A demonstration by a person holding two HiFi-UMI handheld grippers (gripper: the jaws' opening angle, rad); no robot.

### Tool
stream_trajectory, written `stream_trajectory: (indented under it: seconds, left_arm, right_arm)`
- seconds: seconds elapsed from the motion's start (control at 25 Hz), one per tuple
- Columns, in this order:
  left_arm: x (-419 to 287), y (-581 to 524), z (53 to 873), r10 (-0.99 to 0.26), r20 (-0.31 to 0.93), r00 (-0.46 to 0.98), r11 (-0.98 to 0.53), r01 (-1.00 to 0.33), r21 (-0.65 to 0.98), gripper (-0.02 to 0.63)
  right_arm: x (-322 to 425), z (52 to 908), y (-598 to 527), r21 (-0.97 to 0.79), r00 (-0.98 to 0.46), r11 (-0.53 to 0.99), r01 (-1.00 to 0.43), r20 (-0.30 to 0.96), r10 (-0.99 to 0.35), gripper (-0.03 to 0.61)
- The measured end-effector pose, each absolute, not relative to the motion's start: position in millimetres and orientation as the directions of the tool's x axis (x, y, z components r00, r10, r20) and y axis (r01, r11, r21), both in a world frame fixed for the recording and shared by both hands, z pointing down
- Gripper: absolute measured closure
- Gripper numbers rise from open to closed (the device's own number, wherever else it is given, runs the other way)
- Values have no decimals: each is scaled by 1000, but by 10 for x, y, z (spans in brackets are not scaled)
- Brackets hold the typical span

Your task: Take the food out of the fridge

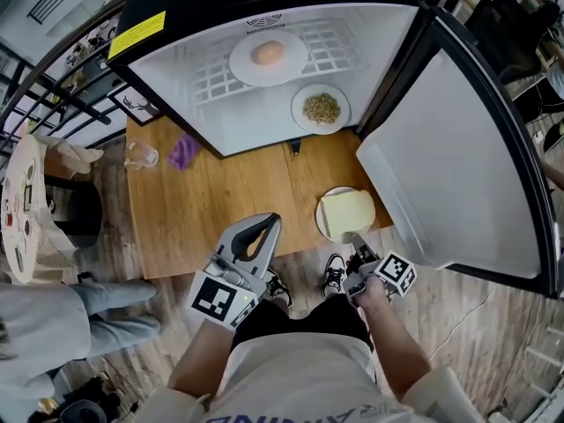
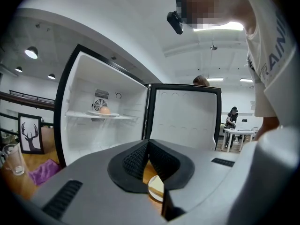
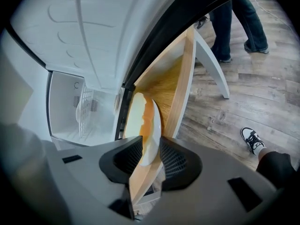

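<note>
right gripper point(image 3: 146, 156): clenched on rim of slice plate point(image 1: 320, 218), near table point(image 1: 220, 210) edge
left gripper point(image 2: 149, 146): closed, empty, alongside
risk: thin rim grip, plate tilts, slice point(image 1: 348, 210) slides off
ahead in fridge point(image 1: 176, 86): two more plates

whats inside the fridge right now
A plate of round tan food on the wire shelf, and a plate of grainy food on the floor below. The upper plate covers part of the space beneath.

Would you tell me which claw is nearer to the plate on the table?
Right. The right claw grips the plate at its near rim; the left claw hangs shut to its left, clear of it.
</note>
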State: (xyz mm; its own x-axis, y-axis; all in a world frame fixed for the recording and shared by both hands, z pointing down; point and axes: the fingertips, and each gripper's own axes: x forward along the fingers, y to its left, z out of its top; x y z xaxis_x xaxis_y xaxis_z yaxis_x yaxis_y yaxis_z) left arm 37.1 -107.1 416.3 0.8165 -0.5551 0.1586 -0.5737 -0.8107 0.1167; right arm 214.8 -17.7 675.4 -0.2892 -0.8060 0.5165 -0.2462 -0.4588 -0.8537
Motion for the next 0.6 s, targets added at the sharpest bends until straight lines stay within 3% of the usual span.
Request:
stream_trajectory:
  seconds: [0.48, 0.6]
  left_arm:
    - [333, -1041, 4176, -551, 158, 819, -812, -570, 122, 604]
    - [308, -1044, 4133, -555, 152, 818, -810, -573, 122, 604]
  right_arm:
    - [1948, 6330, -63, -801, -338, -387, -456, 558, -757, 472]
    - [1854, 5987, -210, -782, -350, -293, -550, 534, -769, 517]
